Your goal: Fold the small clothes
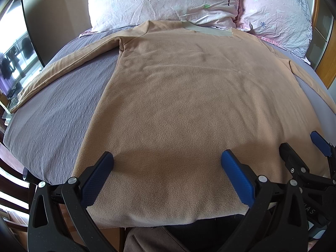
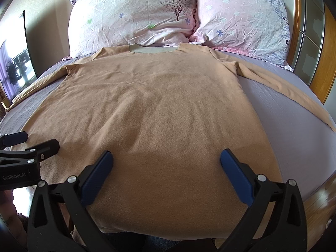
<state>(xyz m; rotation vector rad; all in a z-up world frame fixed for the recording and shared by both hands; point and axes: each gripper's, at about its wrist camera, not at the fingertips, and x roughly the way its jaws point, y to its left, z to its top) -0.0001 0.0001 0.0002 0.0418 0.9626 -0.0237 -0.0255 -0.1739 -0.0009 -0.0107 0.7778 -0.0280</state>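
Note:
A tan long-sleeved fleece shirt (image 1: 189, 96) lies flat on a bed, grey collar (image 1: 206, 29) towards the pillows, both sleeves spread out to the sides. It also shows in the right wrist view (image 2: 159, 109). My left gripper (image 1: 167, 163) is open and empty, hovering over the shirt's bottom hem on its left half. My right gripper (image 2: 166, 163) is open and empty over the hem's right half. Each gripper shows at the edge of the other's view: the right one (image 1: 304, 147) and the left one (image 2: 31, 142).
The bed has a grey-purple cover (image 1: 54, 113). Two floral pillows (image 2: 134, 19) (image 2: 243, 21) lie at the head. A wooden headboard frame (image 2: 302, 42) stands at the right. A window (image 1: 14, 63) is at the left. The bed's near edge is just below the hem.

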